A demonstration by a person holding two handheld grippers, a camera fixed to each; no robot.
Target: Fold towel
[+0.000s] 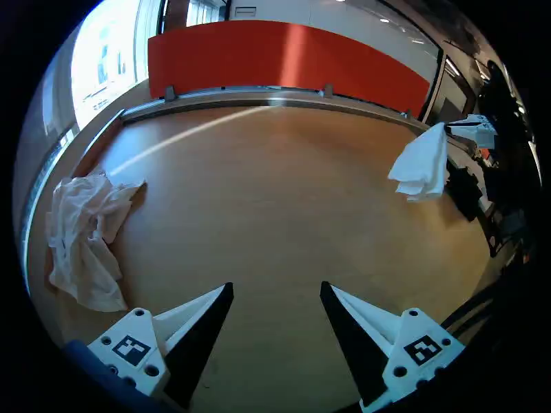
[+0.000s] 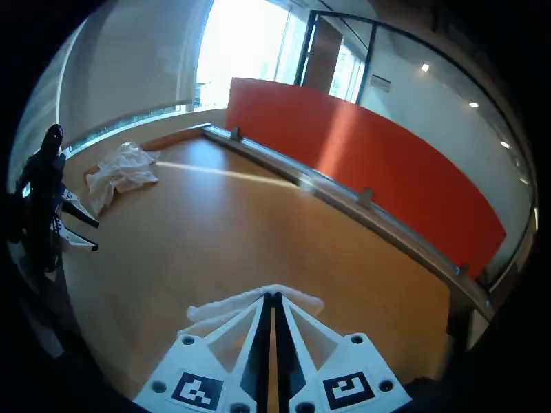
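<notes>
Wooden counter [image 1: 275,206], bare across the middle, with a metal rail [image 1: 275,96] and a red partition [image 1: 289,58] along its far edge; bright window [image 1: 103,62] beyond the far left corner.

Item 1: towel [image 1: 421,162]. White and already doubled over. It hangs lifted over the counter's right edge, gathered at its top. In the right gripper view the cloth shows just past the fingertips.

Item 2: right tongs [image 2: 273,297]. Clenched to a thin slit, pinching the towel's upper edge.

Item 3: left tongs [image 1: 275,303]. Released, the jaws spread wide and grasping nothing. They are low over the near edge and well apart from either cloth.

Item 4: crumpled towel [image 1: 86,234]. A loose white heap along the left edge, untouched.

Step in hand, as judged: the held towel looks partly or fully folded, and the right tongs carry it alone at the right edge. Whether a last fold remains cannot be told from its bunched hang.

Next move, as judged: either lower it flat onto the bare middle so the left tongs can take a free corner, or set it down by the right edge and turn to the heap.

Obstructions: dark equipment [image 1: 496,172] crowds the right edge just beside the hanging towel, its kind unclear. Swinging the cloth that way risks a snag. The heap lies clear of the working area.
</notes>
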